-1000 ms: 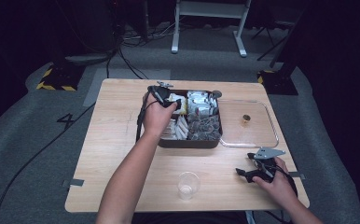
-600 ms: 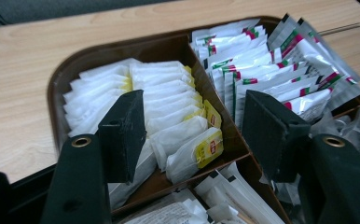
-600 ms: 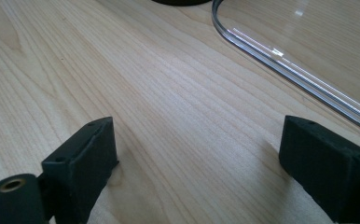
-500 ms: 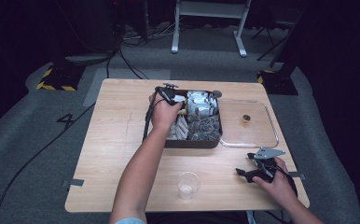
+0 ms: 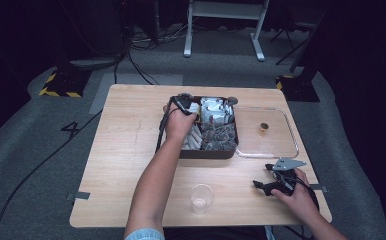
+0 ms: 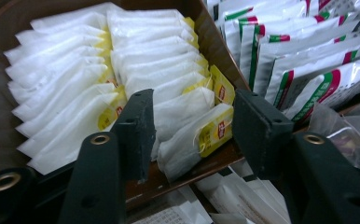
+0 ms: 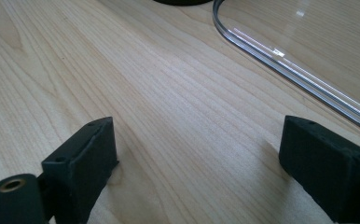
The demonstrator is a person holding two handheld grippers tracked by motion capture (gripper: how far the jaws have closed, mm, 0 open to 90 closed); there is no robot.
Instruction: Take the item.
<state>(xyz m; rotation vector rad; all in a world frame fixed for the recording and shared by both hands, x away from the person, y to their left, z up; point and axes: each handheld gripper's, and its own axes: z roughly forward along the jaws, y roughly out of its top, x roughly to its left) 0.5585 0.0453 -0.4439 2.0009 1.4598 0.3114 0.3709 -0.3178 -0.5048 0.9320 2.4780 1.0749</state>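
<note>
A dark compartment box point(image 5: 208, 153) stands at the table's far middle. My left gripper point(image 5: 183, 103) reaches down into its far left compartment. In the left gripper view the gripper point(image 6: 192, 126) has its jaws either side of two white tea bags point(image 6: 185, 135) with yellow tags. The jaws have just been closing, and the bags between them do not look squeezed. My right gripper point(image 5: 260, 187) rests on the table at the near right. Its fingers stand wide apart in the right gripper view point(image 7: 197, 158), with bare wood between them.
A clear lid point(image 5: 268, 145) with a small brown knob point(image 5: 264, 127) lies right of the box; its edge point(image 7: 299, 79) runs just ahead of the right gripper. A clear plastic cup point(image 5: 201, 197) stands near the front edge. Red-and-green sachets point(image 6: 308, 70) fill the neighbouring compartment.
The left hand has moved a little right and sunk into the box's far left compartment. The right hand has stayed where it was.
</note>
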